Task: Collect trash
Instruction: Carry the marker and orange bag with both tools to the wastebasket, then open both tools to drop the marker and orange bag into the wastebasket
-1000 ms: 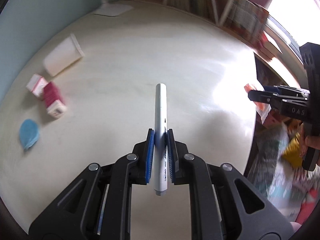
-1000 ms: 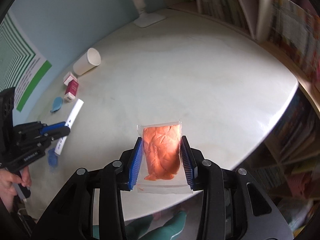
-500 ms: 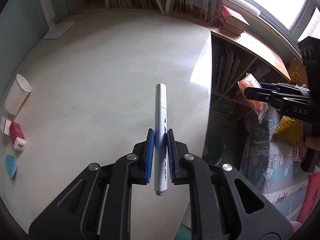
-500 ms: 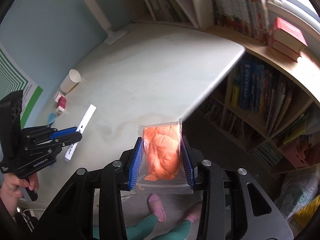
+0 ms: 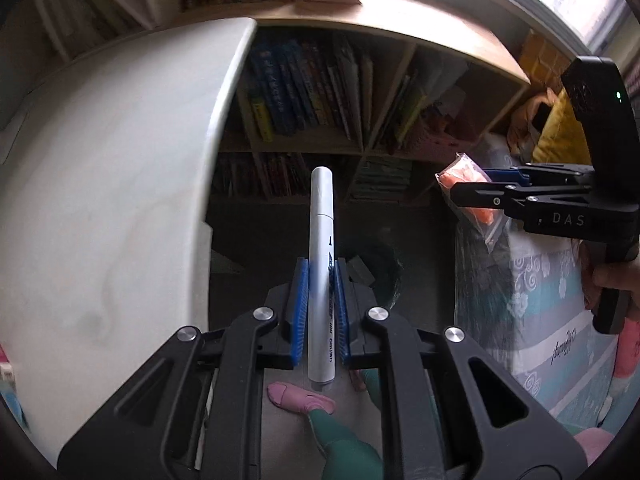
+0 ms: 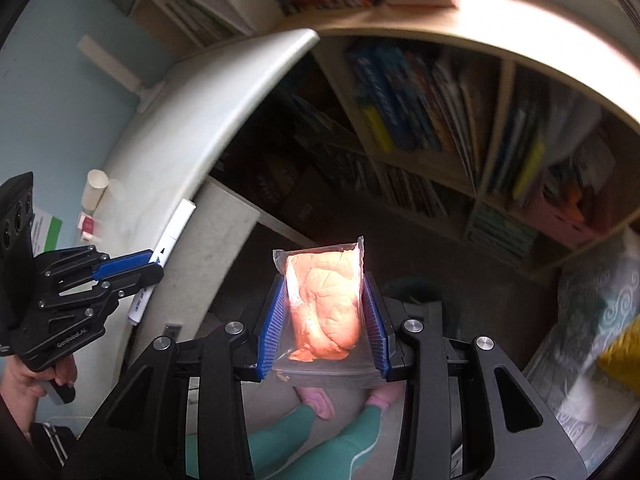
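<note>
Two loads are in the air at once, which is my worry. My left claw [image 5: 320, 312] is clenched on the marker [image 5: 320, 264], pads at its lower half, most of the barrel standing out ahead of the tips. My right claw [image 6: 324, 320] grips the bag [image 6: 322, 304] of orange stuff by its sides, with the clear zip end hanging loose behind the pads. Both hang off the table [image 5: 100, 184] edge, over the floor, with what I take for a dark bin [image 5: 376, 264] below the left claw; it is dim and partly hidden, so I cannot be sure of its rim.

Risks as I judge them: the marker is smooth and round, so a sharp swing could let it slide or pivot between the pads. The bag is soft; it could squeeze out or sag free. If I let go before I am squarely over the bin, either piece lands on the floor by the person's slippers [image 5: 300, 398]. The claws are also near each other and could knock together.
</note>
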Demonstrator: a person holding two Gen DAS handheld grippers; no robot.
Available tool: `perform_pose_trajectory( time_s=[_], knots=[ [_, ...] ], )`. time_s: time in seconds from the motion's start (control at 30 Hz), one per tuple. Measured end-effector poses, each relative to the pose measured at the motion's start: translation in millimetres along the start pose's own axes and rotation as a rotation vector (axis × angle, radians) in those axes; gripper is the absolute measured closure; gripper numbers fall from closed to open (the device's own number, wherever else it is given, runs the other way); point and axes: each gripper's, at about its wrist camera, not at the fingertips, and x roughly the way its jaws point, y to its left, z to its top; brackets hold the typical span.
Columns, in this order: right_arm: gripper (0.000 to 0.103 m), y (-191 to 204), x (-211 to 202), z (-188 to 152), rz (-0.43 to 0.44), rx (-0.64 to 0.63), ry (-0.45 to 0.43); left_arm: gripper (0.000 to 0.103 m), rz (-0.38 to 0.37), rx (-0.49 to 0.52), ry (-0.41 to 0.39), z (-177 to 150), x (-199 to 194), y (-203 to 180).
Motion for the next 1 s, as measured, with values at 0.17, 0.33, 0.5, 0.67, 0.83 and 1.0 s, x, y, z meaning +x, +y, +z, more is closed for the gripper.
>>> perform_pose_trajectory(
  time_s=[0.17, 0.33, 0.5, 0.67, 0.83, 1.0],
  knots=[
    [0.065, -32.8, 16.1, -17.6, 0.005, 0.054, 0.060, 0.092, -0.010, 0.075, 0.088, 4.1, 40.1, -28.0],
    [0.065, -58.6, 35.2, -31.8, 0.013, 0.104, 0.103, 0.092, -0.035, 0.094, 0.171, 5.1, 79.4, -50.2],
    [0.064, -79.1, 54.5, -41.0, 0.019, 0.139, 0.133, 0.092, -0.046, 0.144, 0.232, 3.1, 118.2, -72.9],
    [0.065, -100.2, 76.0, -49.6, 0.016, 0.172, 0.182, 0.092, -0.082, 0.152, 0.329, -7.1, 163.6, -86.6],
    [0.064, -121.1, 92.5, -55.8, 0.016, 0.204, 0.218, 0.092, -0.082, 0.170, 0.387, -13.2, 202.0, -95.0],
    [0.056, -139.0, 105.4, -58.6, 0.014, 0.247, 0.240, 0.088, -0.094, 0.161, 0.429, -11.2, 228.8, -97.4]
  ],
)
